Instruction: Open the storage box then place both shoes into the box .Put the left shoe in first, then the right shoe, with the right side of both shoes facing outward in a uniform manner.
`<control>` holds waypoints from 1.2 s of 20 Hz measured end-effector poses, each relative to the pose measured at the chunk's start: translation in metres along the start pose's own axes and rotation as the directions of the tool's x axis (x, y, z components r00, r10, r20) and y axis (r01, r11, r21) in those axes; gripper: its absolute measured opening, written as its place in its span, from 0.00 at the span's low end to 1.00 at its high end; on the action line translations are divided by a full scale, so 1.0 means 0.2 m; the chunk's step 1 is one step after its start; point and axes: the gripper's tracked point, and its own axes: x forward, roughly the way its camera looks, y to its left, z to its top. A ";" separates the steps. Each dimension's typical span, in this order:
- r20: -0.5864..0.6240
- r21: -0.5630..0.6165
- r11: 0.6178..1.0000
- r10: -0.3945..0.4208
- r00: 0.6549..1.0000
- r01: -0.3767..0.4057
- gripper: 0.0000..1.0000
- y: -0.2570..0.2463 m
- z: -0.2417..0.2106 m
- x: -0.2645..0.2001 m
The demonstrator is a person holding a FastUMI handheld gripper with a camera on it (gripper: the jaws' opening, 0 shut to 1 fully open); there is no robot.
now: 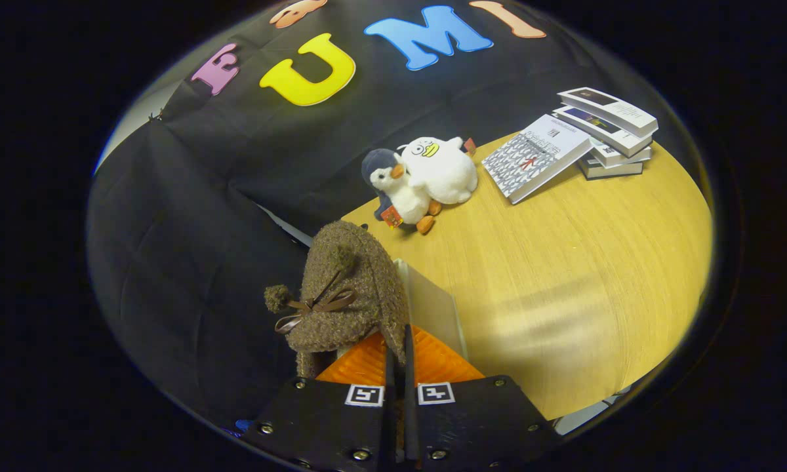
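The gripper (399,354) has its two fingers drawn close together, pinching the rim of a brown fuzzy shoe (347,295) with a ribbon bow and one pompom showing. The shoe hangs tilted just ahead of the fingers, above the storage box (433,314), whose pale wall and orange ribbed inner part (433,360) show beneath it. The shoe and the fingers hide most of the box, so its inside cannot be made out, and one shoe is seen. Beyond lies a light wooden table (564,275). Farther back, near the black cloth wall (190,249), two plush toys lean together: a penguin (393,187) and a white duck (441,169). Beside them a stack of books (613,134), about four, props up one more tilted book (534,157).
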 end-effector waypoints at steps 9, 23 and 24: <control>0.000 -0.082 0.994 -0.079 0.997 0.079 0.14 -0.02 -0.19 0.15; 0.453 -0.373 0.899 -0.040 0.890 0.230 0.98 -0.18 0.48 -0.56; 0.479 -0.376 0.893 -0.041 0.877 0.247 0.98 -0.21 0.52 -0.61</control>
